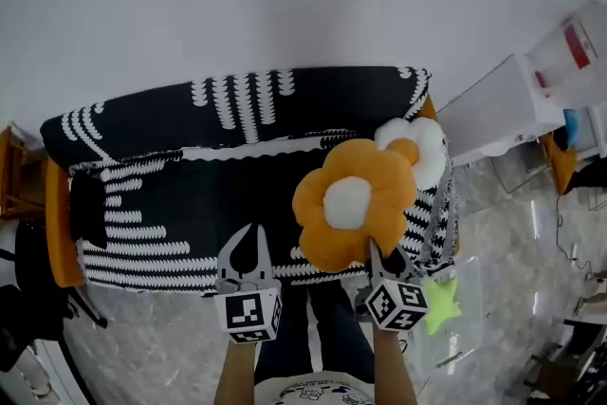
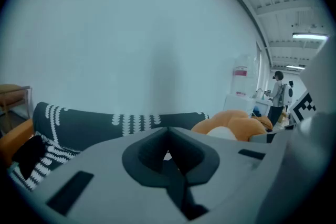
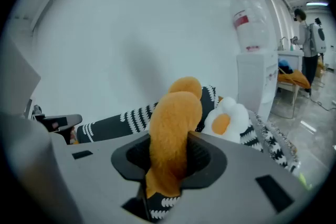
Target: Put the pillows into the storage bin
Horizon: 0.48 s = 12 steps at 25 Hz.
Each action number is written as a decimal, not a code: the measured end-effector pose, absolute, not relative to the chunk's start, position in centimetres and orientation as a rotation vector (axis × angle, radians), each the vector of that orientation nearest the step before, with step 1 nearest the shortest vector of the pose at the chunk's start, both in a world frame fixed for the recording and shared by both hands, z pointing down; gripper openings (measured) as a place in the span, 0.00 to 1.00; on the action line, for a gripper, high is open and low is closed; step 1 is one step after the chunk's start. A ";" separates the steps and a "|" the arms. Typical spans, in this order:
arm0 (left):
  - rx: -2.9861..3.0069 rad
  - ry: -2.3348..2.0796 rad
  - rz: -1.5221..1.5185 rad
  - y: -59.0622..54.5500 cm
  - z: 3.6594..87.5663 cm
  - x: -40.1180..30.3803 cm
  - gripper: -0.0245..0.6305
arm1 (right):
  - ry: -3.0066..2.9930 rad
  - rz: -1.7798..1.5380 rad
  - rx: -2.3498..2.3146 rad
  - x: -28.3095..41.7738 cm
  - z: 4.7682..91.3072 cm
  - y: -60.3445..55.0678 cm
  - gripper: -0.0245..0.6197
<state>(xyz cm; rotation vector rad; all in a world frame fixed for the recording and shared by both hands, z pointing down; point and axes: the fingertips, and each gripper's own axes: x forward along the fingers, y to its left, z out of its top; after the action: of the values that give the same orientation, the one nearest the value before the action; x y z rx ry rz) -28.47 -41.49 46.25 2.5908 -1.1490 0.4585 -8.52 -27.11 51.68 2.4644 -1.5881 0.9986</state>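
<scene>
An orange flower pillow (image 1: 349, 204) with a white centre hangs in front of the sofa, and my right gripper (image 1: 381, 256) is shut on its lower petal. In the right gripper view, the orange plush (image 3: 173, 128) stands up from between the jaws. A white flower pillow (image 1: 420, 145) with an orange centre lies on the sofa's right end; the right gripper view also catches this white pillow (image 3: 224, 122). My left gripper (image 1: 250, 237) hovers to the left of the orange pillow with nothing in it, and its jaws meet along a seam (image 2: 170, 162).
The sofa (image 1: 190, 175) wears a black cover with white stripes. A clear bin (image 1: 474, 318) with a green star pillow (image 1: 441, 303) stands on the floor at its right end. A water dispenser (image 3: 254, 76) stands further right, with a person (image 3: 307, 42) beyond it.
</scene>
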 end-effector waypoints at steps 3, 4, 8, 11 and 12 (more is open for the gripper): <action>2.686 -1.032 0.430 -39.6 43.6 -24.7 0.06 | -1.506 0.934 2.583 -6.1 48.6 -23.5 0.25; 2.709 -0.996 0.429 -38.6 42.9 -23.5 0.06 | -1.482 0.924 2.615 -5.4 47.8 -22.1 0.25; 2.796 -0.857 0.431 -33.9 40.4 -18.3 0.06 | -1.383 0.897 2.738 -2.0 45.0 -15.9 0.25; 2.855 -0.745 0.422 -29.4 39.1 -13.8 0.06 | -1.291 0.873 2.832 1.0 43.7 -10.3 0.25; 2.874 -0.705 0.420 -27.6 38.8 -12.3 0.06 | -1.257 0.865 2.862 2.1 43.4 -8.2 0.25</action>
<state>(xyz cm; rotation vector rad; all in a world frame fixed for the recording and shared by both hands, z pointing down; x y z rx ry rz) -12.28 -27.62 38.79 2.8735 -0.7054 0.4199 2.05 -8.16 43.41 2.8619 -1.2574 0.8648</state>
